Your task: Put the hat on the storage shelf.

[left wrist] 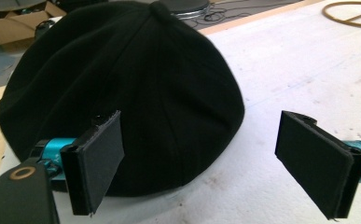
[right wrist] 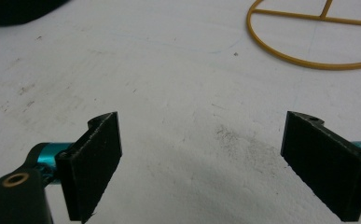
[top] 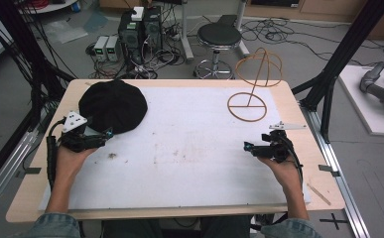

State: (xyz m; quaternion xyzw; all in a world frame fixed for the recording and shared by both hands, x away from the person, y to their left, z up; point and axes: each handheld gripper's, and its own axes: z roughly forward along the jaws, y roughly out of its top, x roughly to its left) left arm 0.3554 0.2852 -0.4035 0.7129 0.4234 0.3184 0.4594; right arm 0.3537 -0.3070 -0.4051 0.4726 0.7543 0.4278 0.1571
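A black cap (top: 113, 105) lies crown-up on the white mat at the table's back left; in the left gripper view the cap (left wrist: 127, 93) looms close ahead. My left gripper (top: 105, 135) sits just in front of the cap's near edge. Its jaws stand wide apart, and its left pad (left wrist: 96, 165) overlaps the cap's rim in view. A wire hat stand (top: 251, 84) of yellow-tan rod stands at the back right, and its round base (right wrist: 308, 42) shows in the right gripper view. My right gripper (top: 249, 147) hovers over bare mat, open, nothing between its pads (right wrist: 325, 163).
The white mat (top: 189, 148) covers most of the wooden table (top: 303, 124). Beyond the far edge stand a black stool (top: 218, 37), computer boxes (top: 140, 29) and tangled cables. A small wooden stick (top: 318, 193) lies near the right front corner.
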